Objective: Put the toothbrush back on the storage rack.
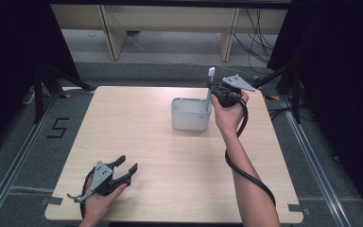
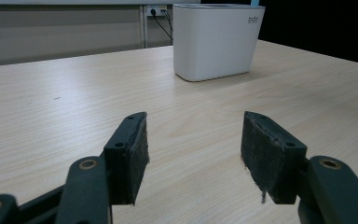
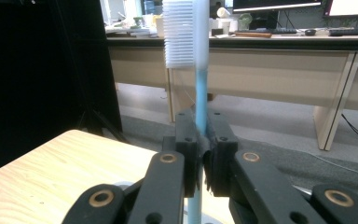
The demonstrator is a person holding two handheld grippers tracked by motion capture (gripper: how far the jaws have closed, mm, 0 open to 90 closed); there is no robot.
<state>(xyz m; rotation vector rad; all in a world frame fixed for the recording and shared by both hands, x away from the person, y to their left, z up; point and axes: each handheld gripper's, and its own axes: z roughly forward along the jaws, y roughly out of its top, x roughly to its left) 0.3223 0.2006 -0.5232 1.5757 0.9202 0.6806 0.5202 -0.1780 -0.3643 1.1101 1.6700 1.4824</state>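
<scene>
My left gripper (image 1: 125, 169) rests open and idle near my edge of the table (image 1: 146, 151), nothing between its jaws. Farther off, my right gripper (image 3: 203, 140) is clamped on the blue handle of a toothbrush (image 3: 200, 93), bristles up, its lower end dipping into the white holder (image 1: 191, 113) just below the jaws. I'd keep the handle vertical and move straight, clear of the holder's rim.

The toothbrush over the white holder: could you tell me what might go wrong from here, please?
1. The right gripper pinches only the thin handle of the toothbrush, so it could pivot or slip in the pads.
2. Its lower end stands close to the rim of the white holder; it might catch there and tip the holder.
</scene>
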